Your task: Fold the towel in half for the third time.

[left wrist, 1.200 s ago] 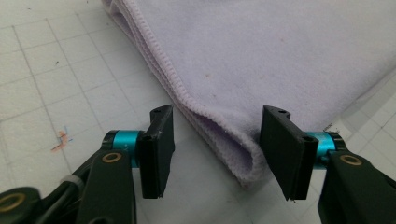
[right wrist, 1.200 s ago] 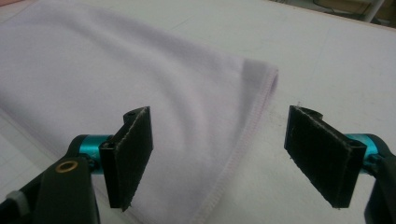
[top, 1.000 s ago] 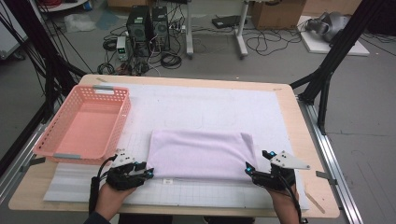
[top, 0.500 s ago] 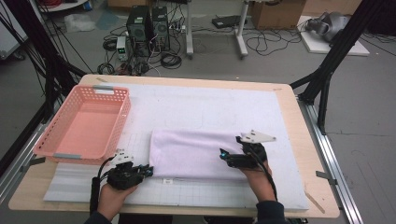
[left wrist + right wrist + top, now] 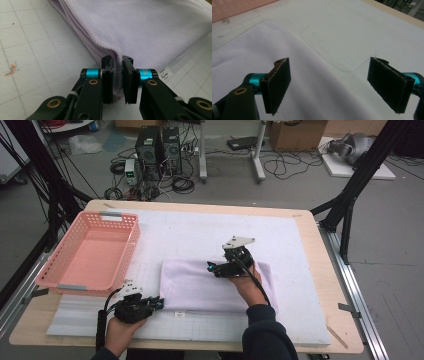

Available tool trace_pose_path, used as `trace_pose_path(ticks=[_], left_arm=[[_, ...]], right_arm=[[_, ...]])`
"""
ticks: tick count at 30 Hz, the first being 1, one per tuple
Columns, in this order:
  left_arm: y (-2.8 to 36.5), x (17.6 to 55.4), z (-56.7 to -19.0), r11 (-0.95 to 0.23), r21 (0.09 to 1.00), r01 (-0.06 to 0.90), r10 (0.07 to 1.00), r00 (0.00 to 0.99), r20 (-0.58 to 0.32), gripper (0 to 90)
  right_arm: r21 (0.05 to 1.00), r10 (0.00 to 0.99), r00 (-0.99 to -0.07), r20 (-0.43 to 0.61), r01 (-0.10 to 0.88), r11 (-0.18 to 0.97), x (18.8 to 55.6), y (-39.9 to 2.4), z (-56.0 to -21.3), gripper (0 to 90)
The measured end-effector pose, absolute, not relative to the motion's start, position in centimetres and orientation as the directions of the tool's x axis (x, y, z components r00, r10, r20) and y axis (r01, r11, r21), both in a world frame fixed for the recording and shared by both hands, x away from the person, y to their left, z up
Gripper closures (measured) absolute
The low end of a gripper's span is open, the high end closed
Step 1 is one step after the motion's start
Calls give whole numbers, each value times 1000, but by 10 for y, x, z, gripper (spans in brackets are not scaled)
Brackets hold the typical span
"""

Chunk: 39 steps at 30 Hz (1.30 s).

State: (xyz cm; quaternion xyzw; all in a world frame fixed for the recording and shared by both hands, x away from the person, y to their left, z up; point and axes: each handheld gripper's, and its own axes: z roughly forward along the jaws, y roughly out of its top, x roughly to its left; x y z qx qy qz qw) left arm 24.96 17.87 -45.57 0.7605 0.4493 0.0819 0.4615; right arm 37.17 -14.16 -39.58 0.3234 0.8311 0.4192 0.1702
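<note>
Within the last second the left tongs [image 5: 117, 75] have been closing, and they now pinch the near left corner of the folded lilac terry-cloth towel [image 5: 210, 282], the layered hem squeezed between the two black pads in the left gripper view. In the same second the right tongs [image 5: 216, 268] left the towel's near right corner, where they sat beside the cloth, and travelled inward and away from the person; they now hover over the middle of the towel, near its far edge. Their jaws have opened a little further and stand spread wide with nothing between them, only the lilac pile and the white gridded mat [image 5: 352, 30] below. This reads as a fold in preparation: one corner anchored, the other hand seeking a new hold. The towel lies flat on the mat at the centre of the surface, well apart from the pink plastic basket [image 5: 70, 280] at the left. The left hand [image 5: 120, 330] rests low at the mat's near edge, tongs pointing right; the right forearm stretches across the cloth, its tongs aimed leftward.
</note>
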Motion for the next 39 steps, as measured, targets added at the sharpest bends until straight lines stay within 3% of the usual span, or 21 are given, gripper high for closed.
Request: trace_pose_path(ticks=[8,31,33,36,39], left_arm=[[176,247,-456,-169,782,599,771,575,-274,798],[177,247,-456,-165,782,601,773,571,-275,801],[176,247,-456,-160,782,602,776,567,-278,802],[179,249,-456,-151,775,614,771,564,-297,807],[180,249,-455,-147,771,619,770,562,-304,816]], right_arm=[[762,649,-761,-8,415,496,393,-103,-402,191],[665,508,-861,36,400,631,423,-9,-431,343],[657,500,-865,45,402,637,423,-6,-434,393],[658,459,-885,74,390,644,423,-4,-433,561],[656,456,-884,107,407,636,422,-5,-433,654]])
